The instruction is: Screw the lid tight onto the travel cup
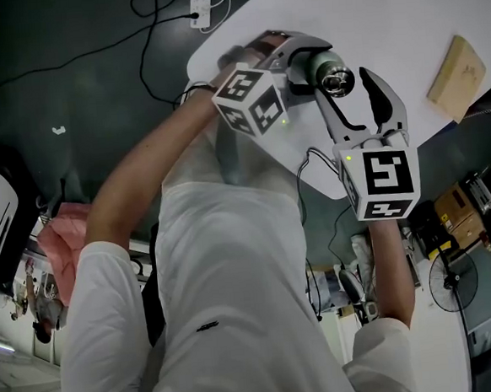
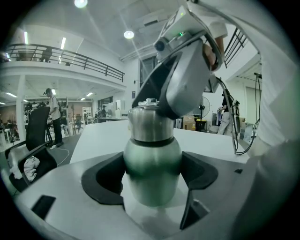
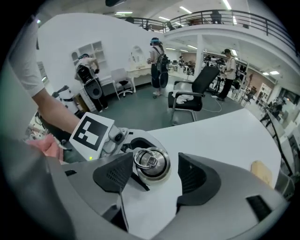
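One travel cup [image 2: 152, 168], one lid [image 3: 151, 163]

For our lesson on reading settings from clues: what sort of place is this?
Probably a large open-plan lab or workshop hall: a railed mezzanine runs overhead, and an office chair and white shelves stand on the open floor.

Lid [image 2: 149, 123] top hidden behind right gripper [image 2: 157, 101]; travel cup [image 1: 307, 64] mostly hidden.
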Motion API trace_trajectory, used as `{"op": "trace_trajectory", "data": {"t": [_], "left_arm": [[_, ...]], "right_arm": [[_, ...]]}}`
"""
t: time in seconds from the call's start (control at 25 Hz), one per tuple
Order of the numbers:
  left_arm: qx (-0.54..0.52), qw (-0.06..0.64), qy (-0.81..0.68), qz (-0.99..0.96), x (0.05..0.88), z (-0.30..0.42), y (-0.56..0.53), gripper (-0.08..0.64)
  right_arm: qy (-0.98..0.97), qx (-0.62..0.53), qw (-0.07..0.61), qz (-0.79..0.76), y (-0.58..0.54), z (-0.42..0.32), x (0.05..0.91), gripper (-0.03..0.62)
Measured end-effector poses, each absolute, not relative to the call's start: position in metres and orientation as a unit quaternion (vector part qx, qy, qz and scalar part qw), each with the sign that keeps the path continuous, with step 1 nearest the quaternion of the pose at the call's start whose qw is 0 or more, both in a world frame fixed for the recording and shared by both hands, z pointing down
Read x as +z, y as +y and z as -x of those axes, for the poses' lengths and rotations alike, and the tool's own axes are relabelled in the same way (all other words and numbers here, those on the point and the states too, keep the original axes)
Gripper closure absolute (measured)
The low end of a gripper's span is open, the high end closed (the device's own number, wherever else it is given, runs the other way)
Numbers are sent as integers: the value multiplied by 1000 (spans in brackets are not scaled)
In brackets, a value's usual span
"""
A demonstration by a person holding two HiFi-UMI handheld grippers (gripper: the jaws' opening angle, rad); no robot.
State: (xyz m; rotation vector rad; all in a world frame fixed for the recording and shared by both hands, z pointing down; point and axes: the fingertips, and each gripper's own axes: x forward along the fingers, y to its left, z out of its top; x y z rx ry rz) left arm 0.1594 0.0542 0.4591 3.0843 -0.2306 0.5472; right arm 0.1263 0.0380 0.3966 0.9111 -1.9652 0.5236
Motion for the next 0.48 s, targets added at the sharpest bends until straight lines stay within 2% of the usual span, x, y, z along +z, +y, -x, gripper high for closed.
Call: {"op": "trace_trajectory", "data": {"t": [0.2,0.48], "left_arm": [[175,0,-73,-982,461,-158,55,212],[174,0,-72,-982,459,-157,55,212]], "right_arm": [[-828,165,473,-252,50,-114,386,322],[-841,2,538,-56,64,-111,382,322]]}}
